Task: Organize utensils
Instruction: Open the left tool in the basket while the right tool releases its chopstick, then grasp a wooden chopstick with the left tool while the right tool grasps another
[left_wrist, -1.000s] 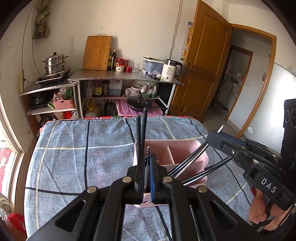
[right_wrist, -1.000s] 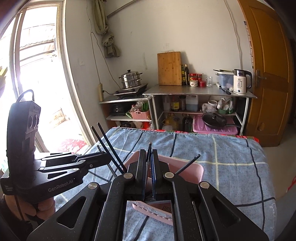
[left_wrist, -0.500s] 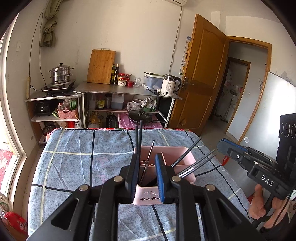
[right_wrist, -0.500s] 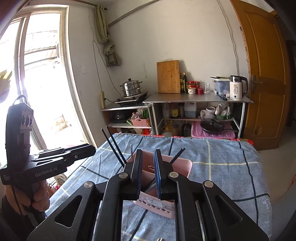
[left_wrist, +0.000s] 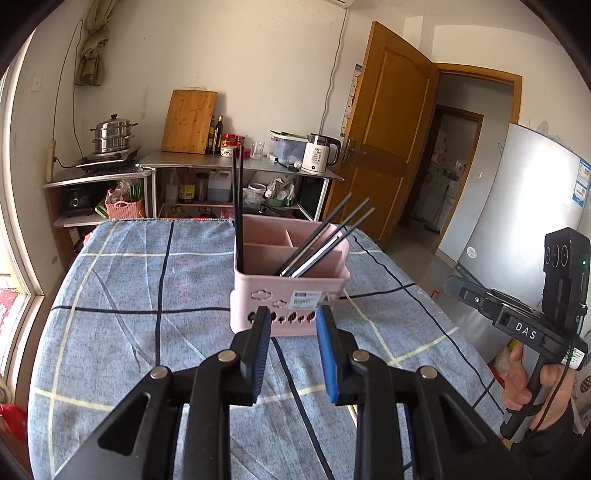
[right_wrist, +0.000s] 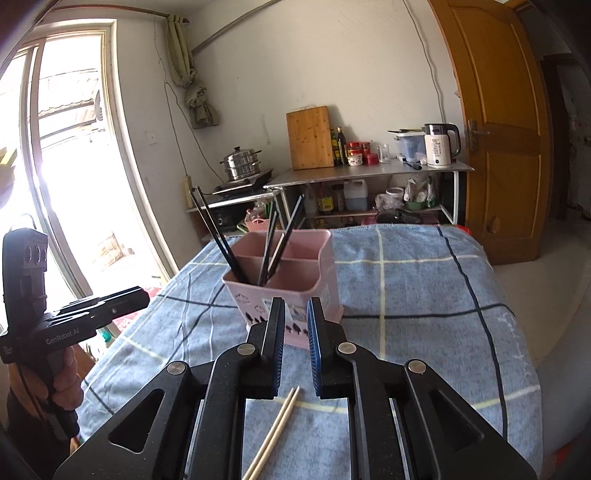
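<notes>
The table, covered with a blue checked cloth, served as the work surface. The pink utensil basket stood upright near its middle, within reach of both hands. Its partitions divided it into compartments so that utensils could be sorted by kind. Black chopsticks leaned in the front compartment toward its right side, and a second black pair stood almost upright in the left corner; the walls supported them.

The left gripper was positioned short of the basket, its jaws having just been opening, with a clear gap and nothing between them. The right gripper was likewise positioned before the basket, fingers parted narrowly and empty.

A pair of pale wooden chopsticks lay flat on the cloth directly below the right gripper, outside the basket. These probably remained to be sorted.
</notes>
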